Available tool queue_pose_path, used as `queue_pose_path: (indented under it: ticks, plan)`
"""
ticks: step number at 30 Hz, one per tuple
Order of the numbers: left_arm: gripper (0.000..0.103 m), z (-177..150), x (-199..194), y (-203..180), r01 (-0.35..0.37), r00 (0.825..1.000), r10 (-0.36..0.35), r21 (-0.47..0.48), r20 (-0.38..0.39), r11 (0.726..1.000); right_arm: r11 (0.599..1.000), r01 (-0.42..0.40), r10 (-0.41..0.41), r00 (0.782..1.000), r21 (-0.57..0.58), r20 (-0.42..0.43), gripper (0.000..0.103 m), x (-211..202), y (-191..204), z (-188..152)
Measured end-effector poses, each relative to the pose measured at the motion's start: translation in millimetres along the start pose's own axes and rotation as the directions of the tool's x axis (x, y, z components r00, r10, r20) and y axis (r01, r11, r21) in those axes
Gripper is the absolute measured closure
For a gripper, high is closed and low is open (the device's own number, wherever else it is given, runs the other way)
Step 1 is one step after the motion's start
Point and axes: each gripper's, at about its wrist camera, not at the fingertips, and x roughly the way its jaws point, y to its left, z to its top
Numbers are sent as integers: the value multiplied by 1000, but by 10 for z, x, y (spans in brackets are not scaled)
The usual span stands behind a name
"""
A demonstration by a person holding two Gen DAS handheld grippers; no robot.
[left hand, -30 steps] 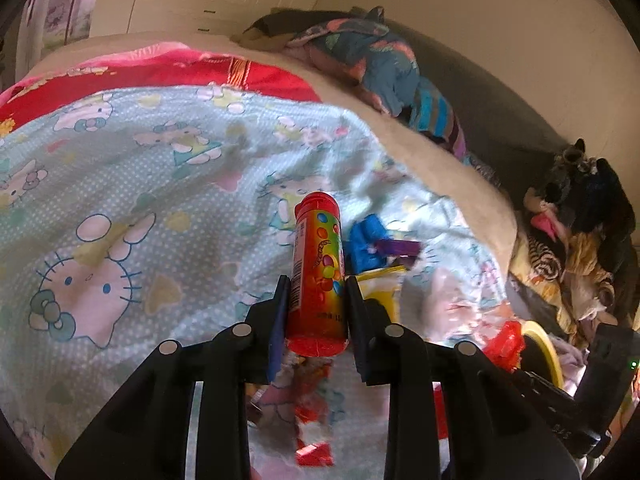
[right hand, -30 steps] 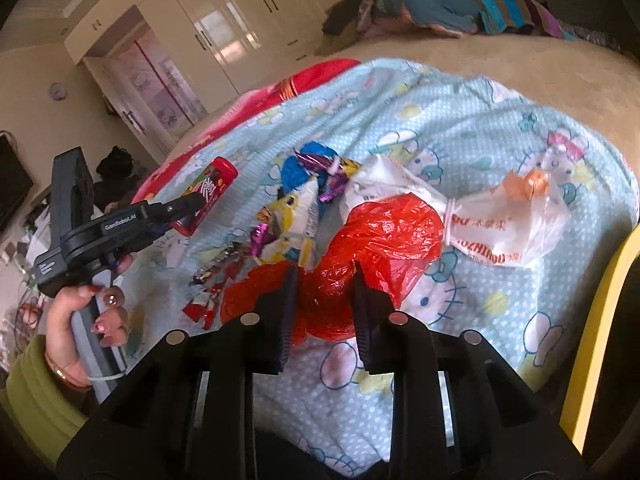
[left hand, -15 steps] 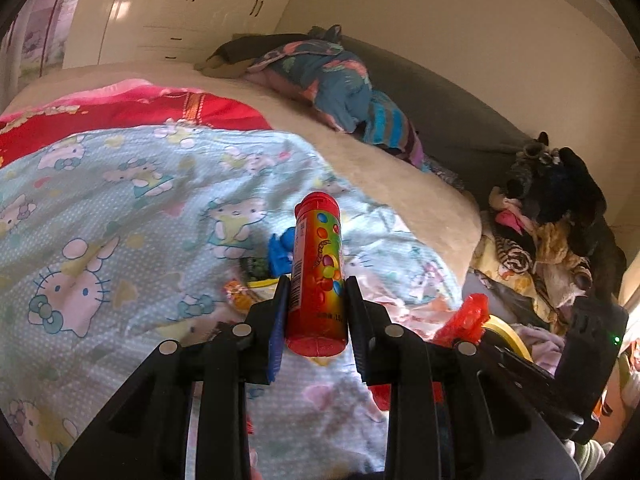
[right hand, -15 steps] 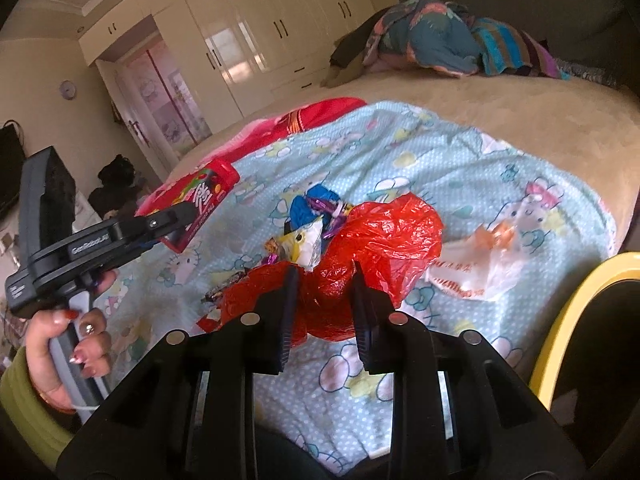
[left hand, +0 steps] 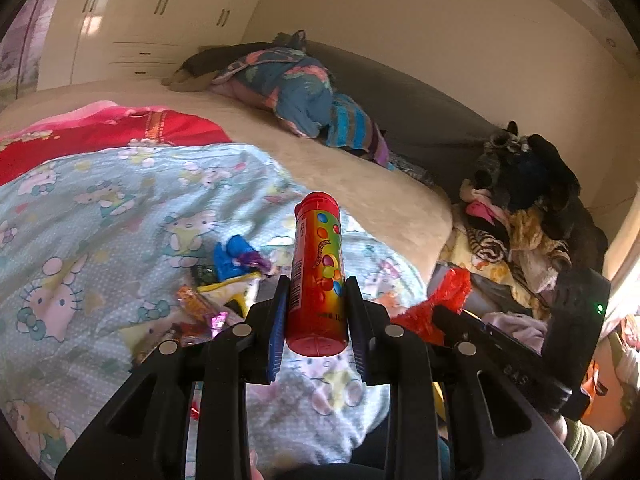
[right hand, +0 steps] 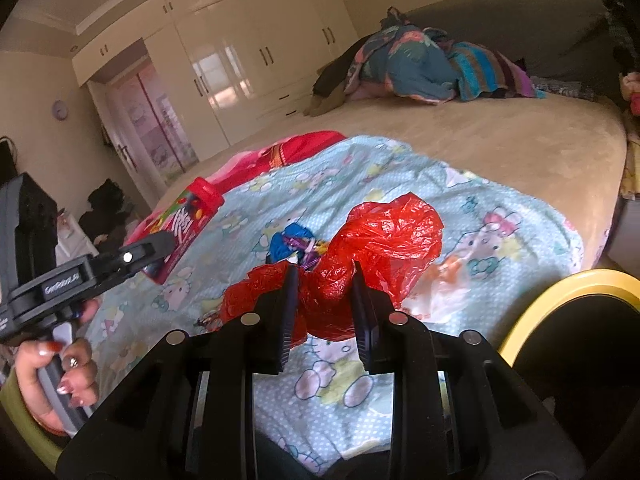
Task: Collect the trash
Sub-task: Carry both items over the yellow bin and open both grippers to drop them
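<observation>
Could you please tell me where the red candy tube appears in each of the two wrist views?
Left wrist: the candy tube stands at centre, clamped between the left gripper jaws.
Right wrist: the same tube sits at left, slanting above the blanket.
Shared landmark: the blue wrapper on the blanket.

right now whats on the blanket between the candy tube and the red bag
In the right wrist view, a small heap of wrappers lies on the blanket between the candy tube and the red bag.
</observation>
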Motion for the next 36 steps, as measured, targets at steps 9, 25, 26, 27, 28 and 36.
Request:
queue_pose_path:
  ticks: [9, 25, 26, 27, 28, 36]
  plan:
    - [77, -63, 23, -297, 58, 998, -57, 50, -17, 997, 998, 54, -55, 997, 24, 52, 83, -202, -194, 90]
    - [77, -223, 190, -724, 131, 990, -123, 130, -69, 983, 982, 164, -174, 978, 95, 118, 83, -558, -659, 172]
    - [77, -233, 202, -742, 134, 990, -125, 136, -73, 982, 981, 170, -181, 976, 97, 119, 83, -570, -690, 172]
    - [77, -249, 212, -762, 137, 989, -127, 142, -77, 980, 979, 177, -189, 975, 101, 120, 83, -586, -720, 171]
    - [77, -267, 225, -794, 142, 988, -131, 147, -83, 979, 978, 181, -194, 974, 106, 121, 83, -599, -750, 168]
    - [77, -384, 321, -1041, 175, 981, -154, 192, -120, 966, 960, 238, -257, 957, 145, 132, 83, -746, -1011, 153]
